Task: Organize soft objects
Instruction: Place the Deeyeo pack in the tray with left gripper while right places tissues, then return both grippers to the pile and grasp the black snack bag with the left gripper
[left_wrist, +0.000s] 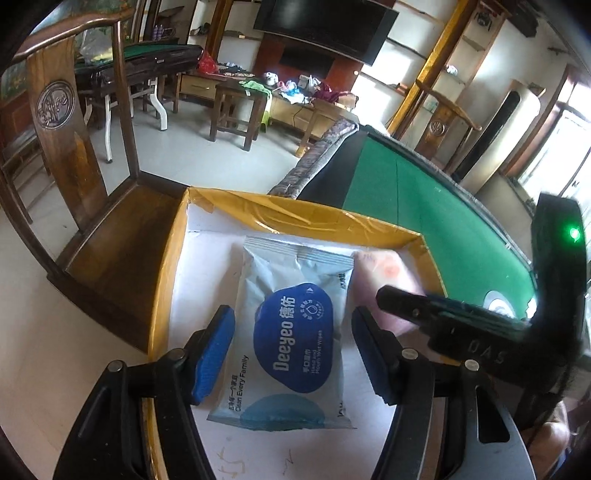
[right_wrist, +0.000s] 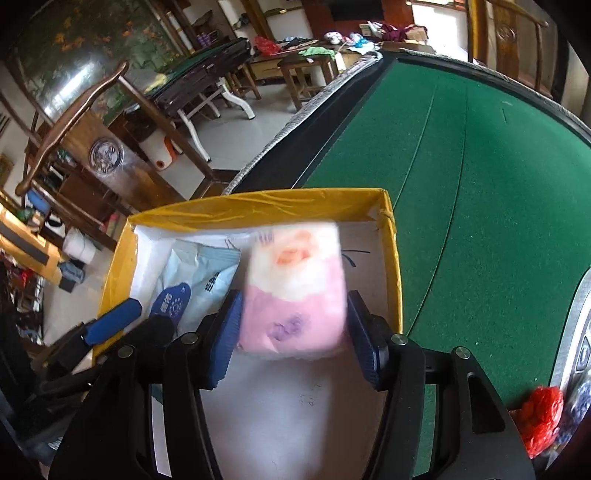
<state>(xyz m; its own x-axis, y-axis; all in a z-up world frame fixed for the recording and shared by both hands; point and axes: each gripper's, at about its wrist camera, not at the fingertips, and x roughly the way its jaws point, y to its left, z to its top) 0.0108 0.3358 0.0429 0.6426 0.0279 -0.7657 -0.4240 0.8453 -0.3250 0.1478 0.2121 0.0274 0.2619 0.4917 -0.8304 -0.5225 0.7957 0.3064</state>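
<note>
Green felt table (right_wrist: 480, 177), yellow-rimmed box (right_wrist: 258, 206) overhanging its edge: our left gripper (left_wrist: 291, 354) stands apart over the wet-wipes pack (left_wrist: 291, 332), right gripper (right_wrist: 293, 336) barely straddles the pink tissue pack (right_wrist: 295, 295), which could snag and tip out.

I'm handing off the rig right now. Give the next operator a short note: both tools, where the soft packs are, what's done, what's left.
Left tool: open, straddling the wet wipes pack, which lies flat in the yellow-edged box.
Right tool: pads beside the pink tissue pack; grip unclear, pack blurred.
Done: both packs are in the box, side by side.
Left: check the tissue pack has settled, then draw both tools out. The red bag remains on the green table.
</note>
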